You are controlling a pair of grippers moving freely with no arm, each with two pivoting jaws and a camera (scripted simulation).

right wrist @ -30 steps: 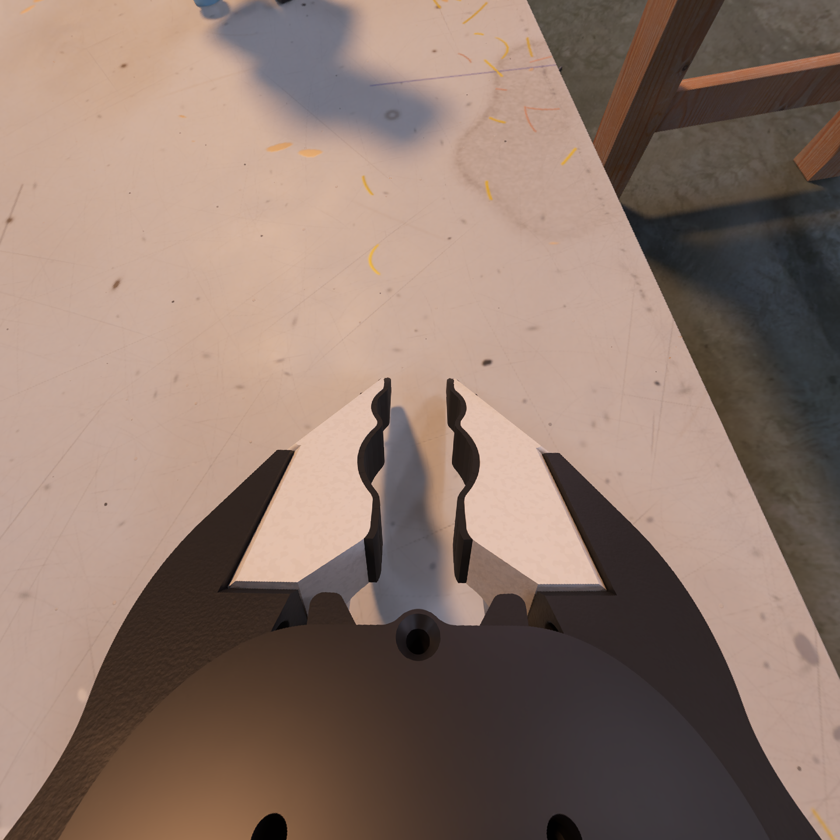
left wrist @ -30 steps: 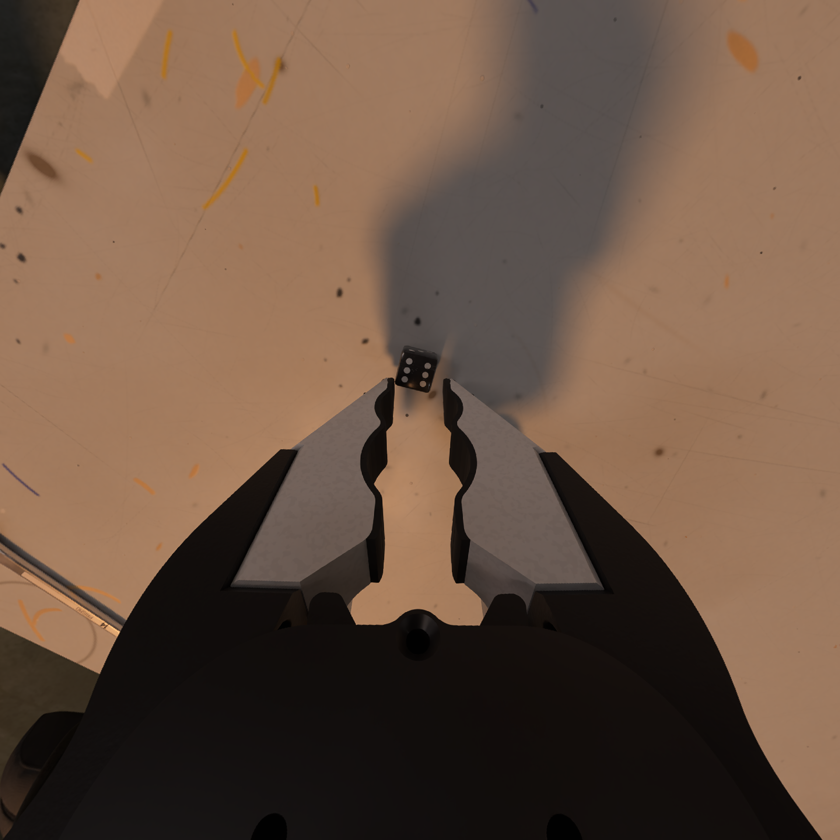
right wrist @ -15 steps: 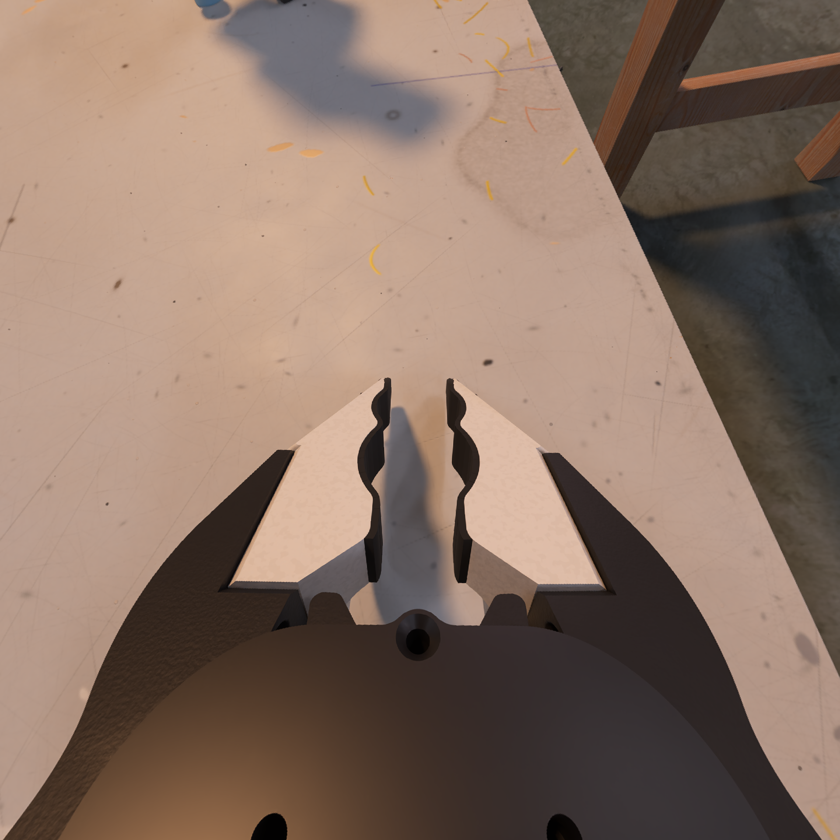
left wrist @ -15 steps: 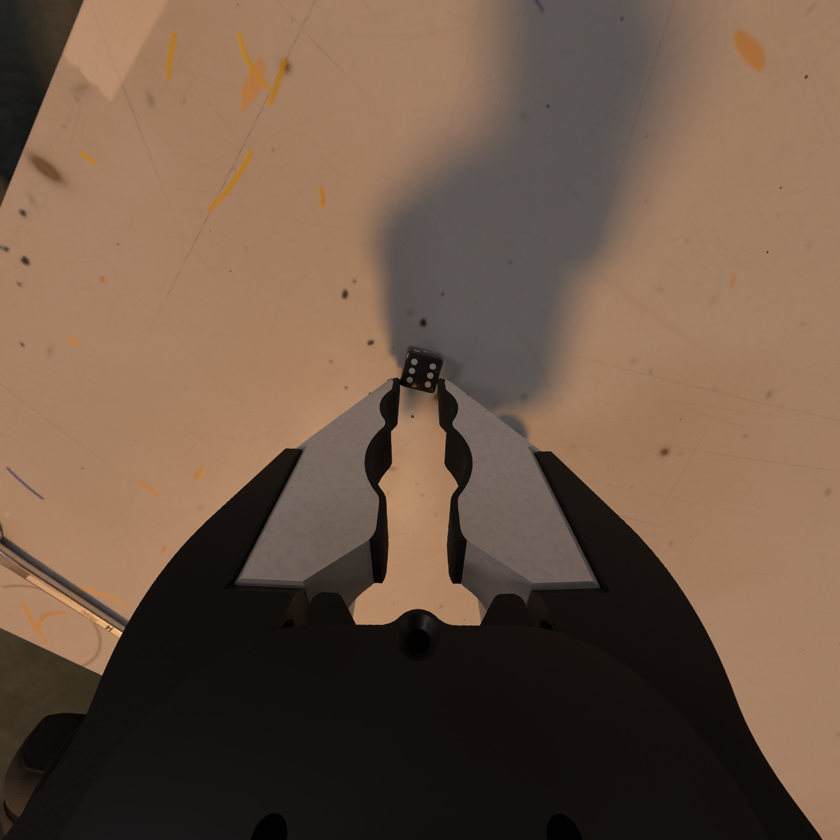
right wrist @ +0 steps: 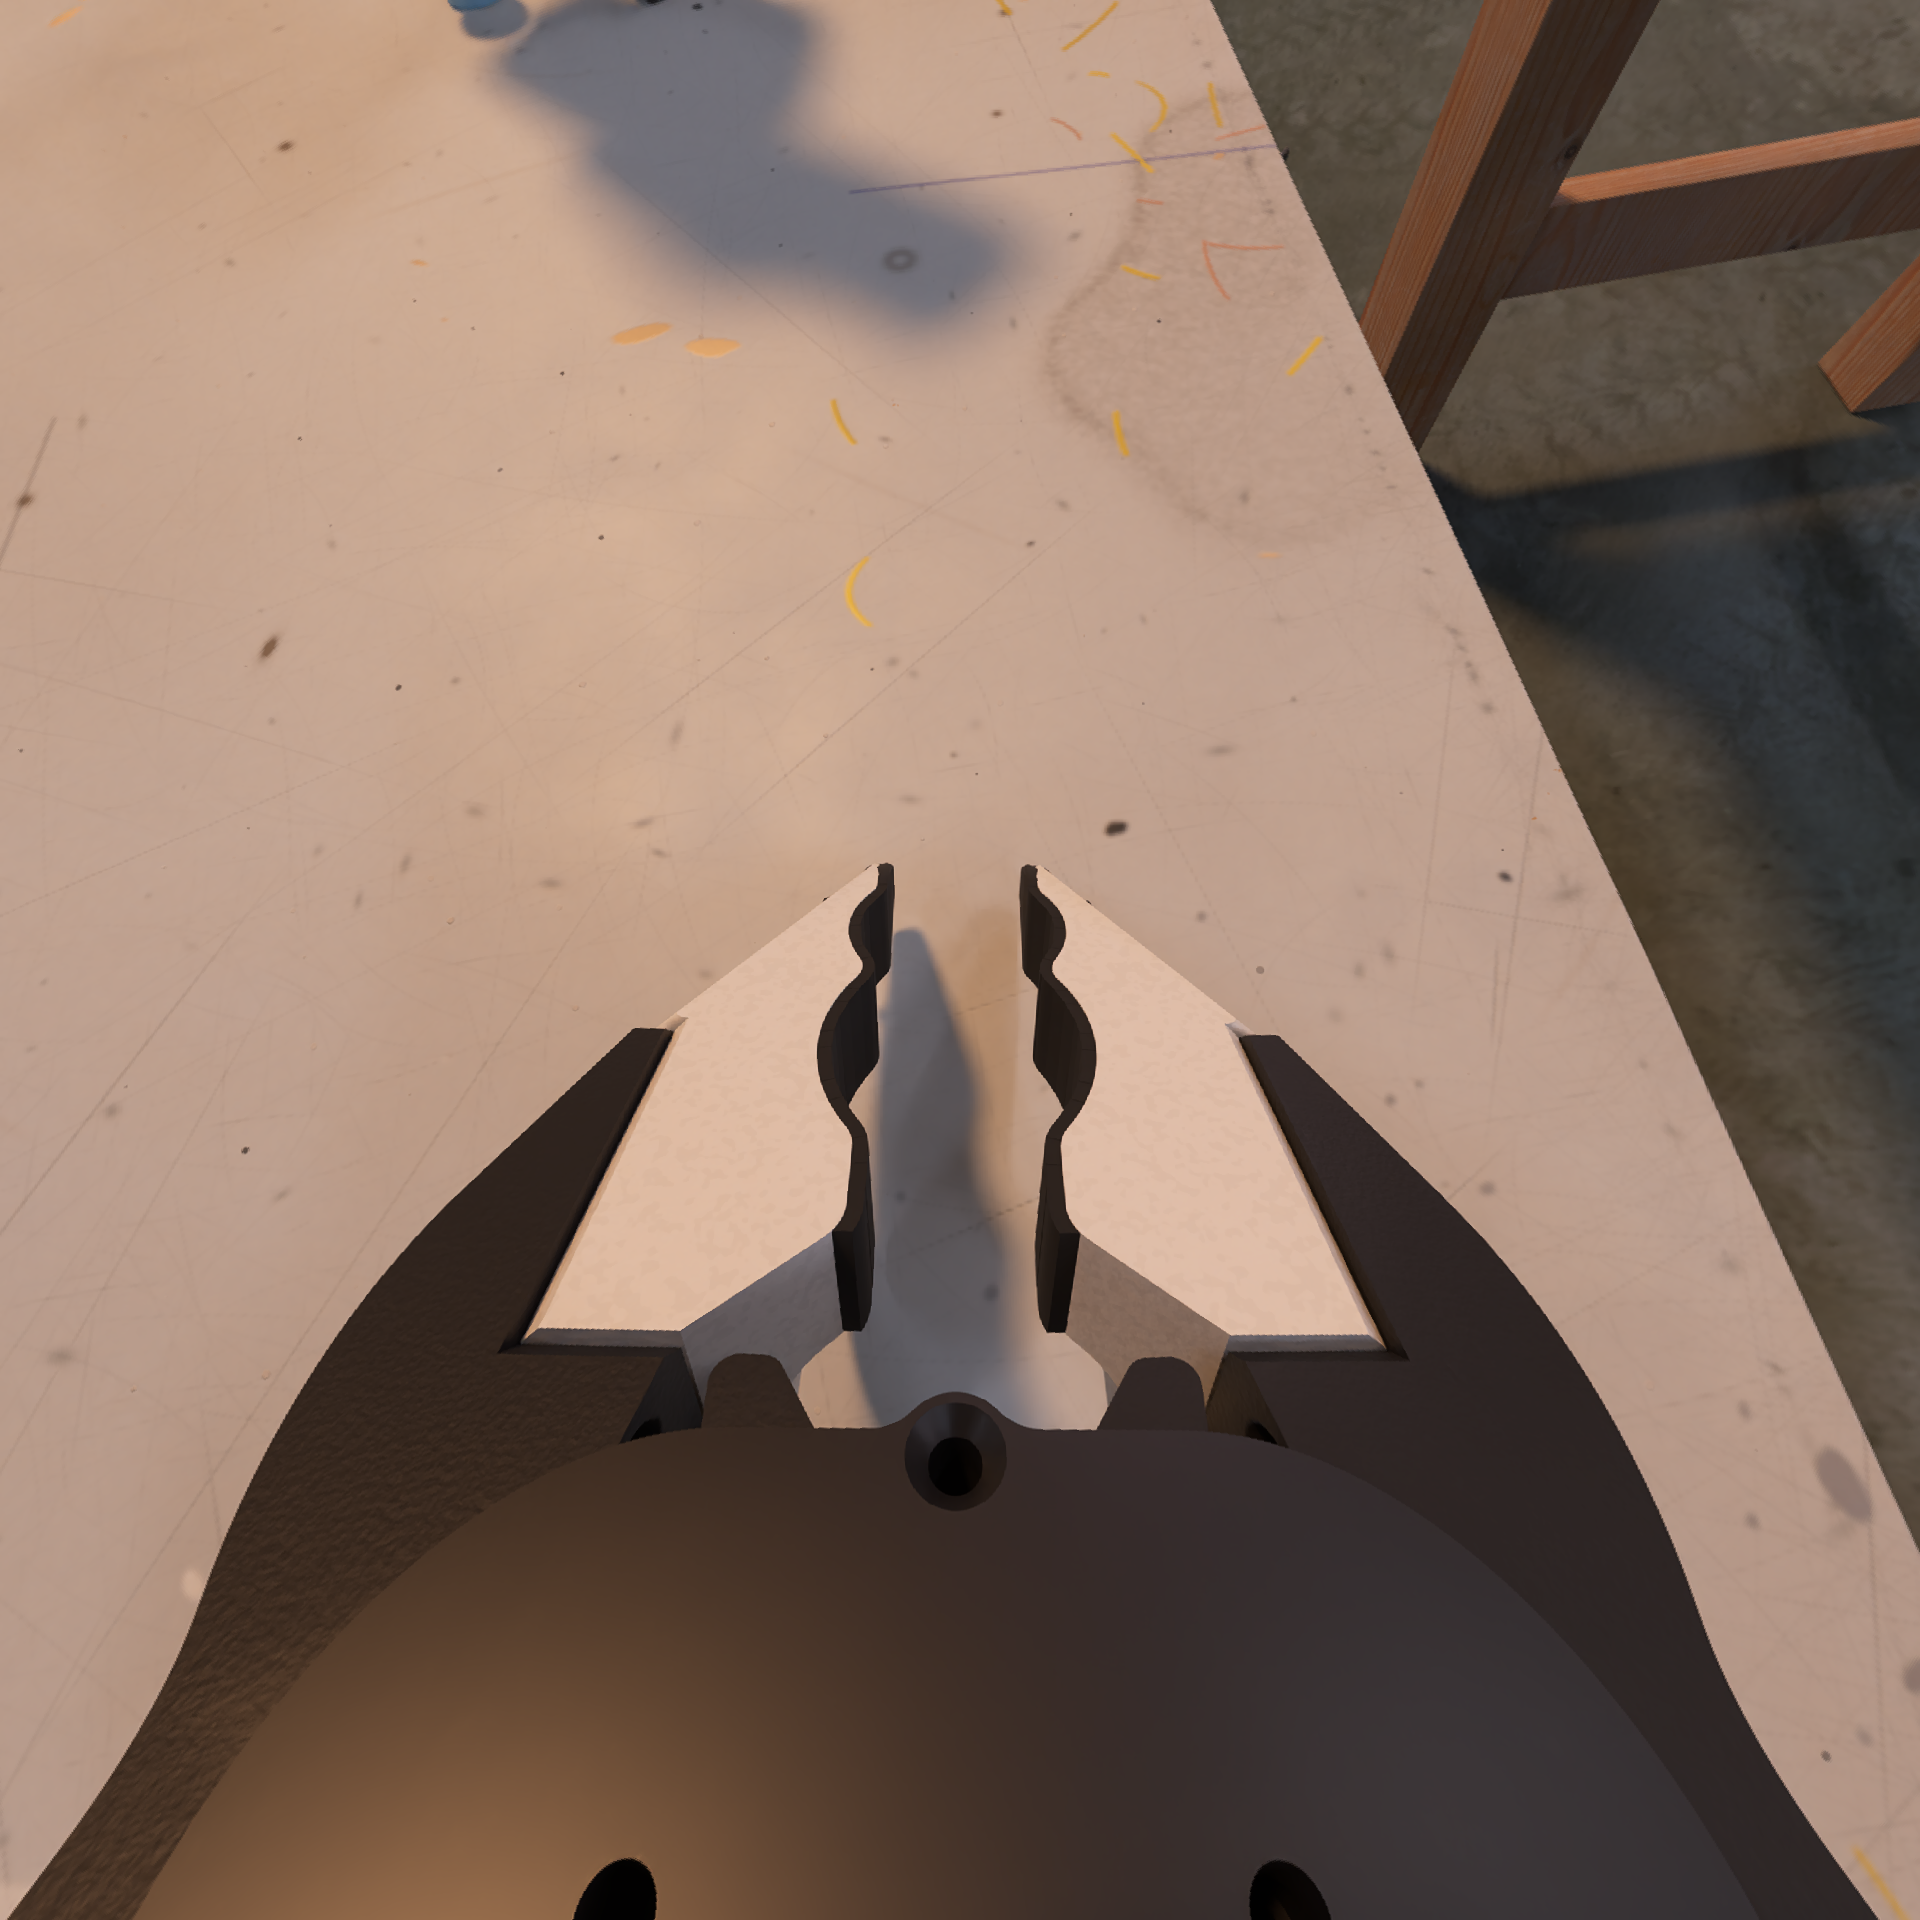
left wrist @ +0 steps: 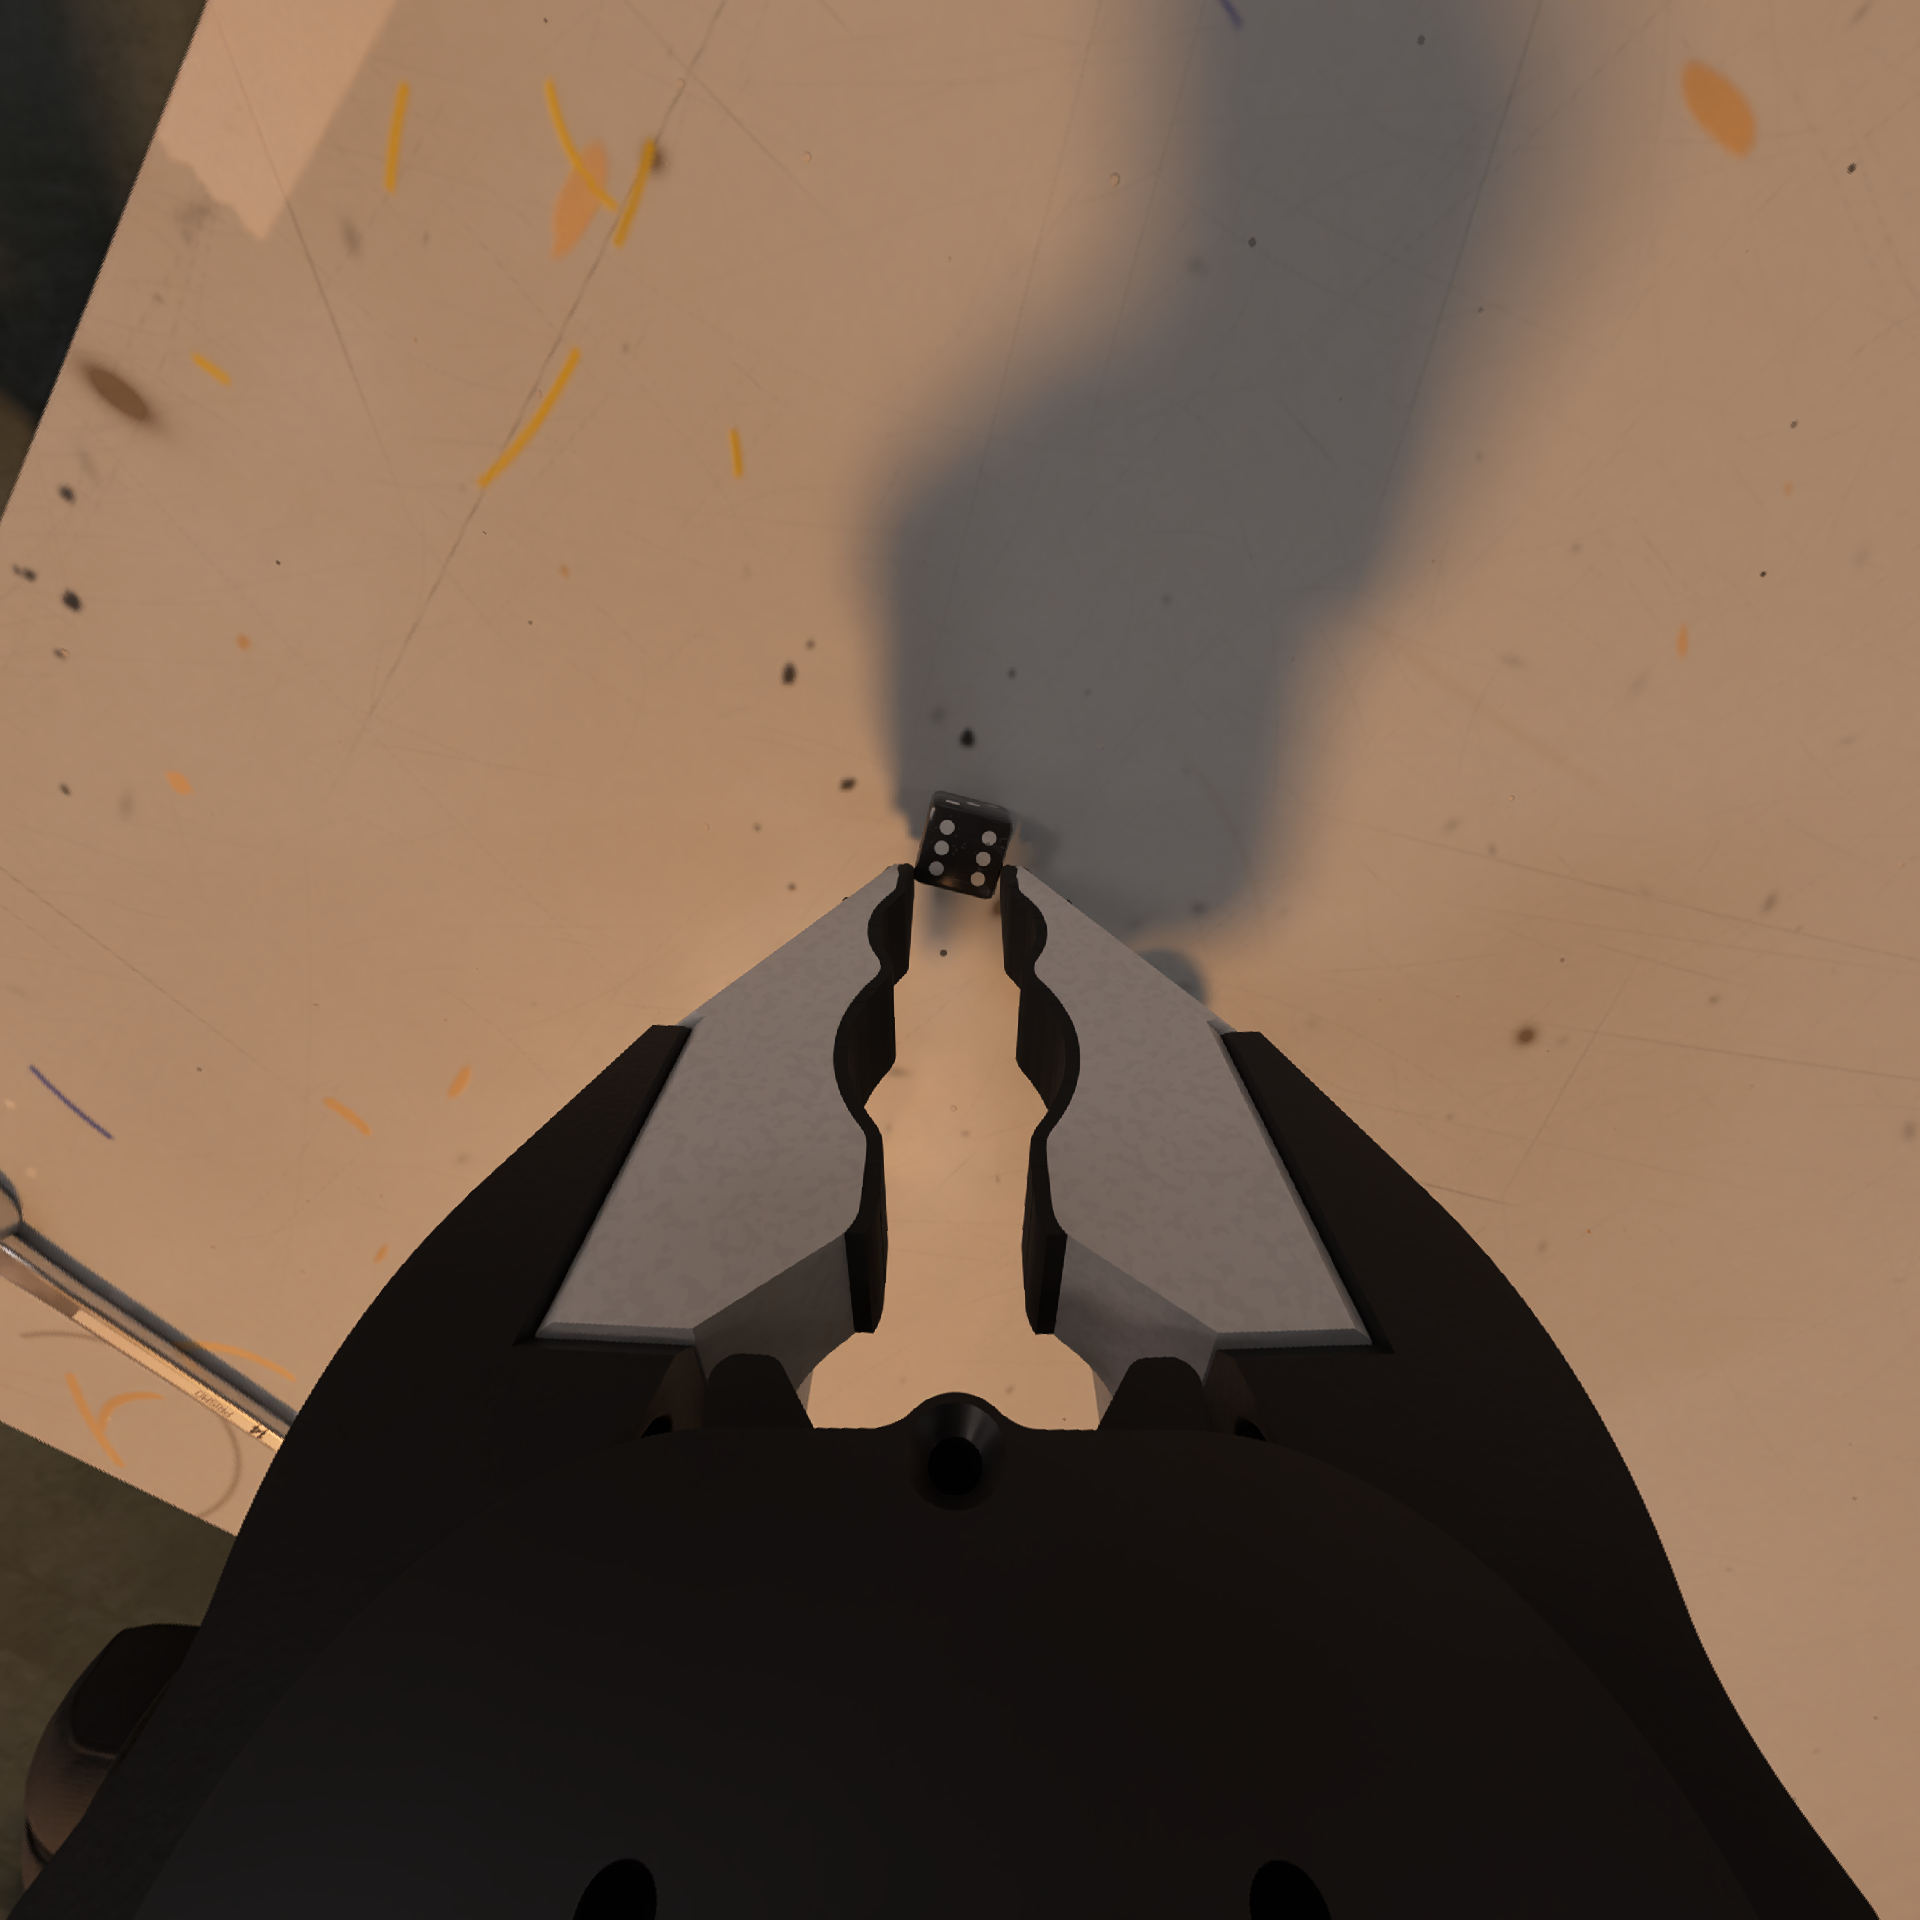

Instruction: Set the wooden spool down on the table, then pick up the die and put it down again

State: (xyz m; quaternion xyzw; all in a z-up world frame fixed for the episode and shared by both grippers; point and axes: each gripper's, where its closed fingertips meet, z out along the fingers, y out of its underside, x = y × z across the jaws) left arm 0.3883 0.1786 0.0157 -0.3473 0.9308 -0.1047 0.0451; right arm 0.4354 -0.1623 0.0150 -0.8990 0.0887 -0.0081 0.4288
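Note:
A small black die (left wrist: 964,854) with white pips sits between the tips of my left gripper (left wrist: 954,883). The jaws are closed onto its sides, low over the tan table (left wrist: 520,727). I cannot tell whether the die still touches the table. My right gripper (right wrist: 956,878) is open and empty, hovering over the table (right wrist: 520,727) near its right edge. The wooden spool is not in either view.
A metal wrench (left wrist: 135,1340) lies at the table's left edge in the left wrist view. In the right wrist view, wooden frame legs (right wrist: 1455,208) stand on the floor past the table's right edge, and a small blue object (right wrist: 480,8) shows at the top.
My left gripper moved forward around the die and its jaws narrowed onto it. The right gripper has not moved.

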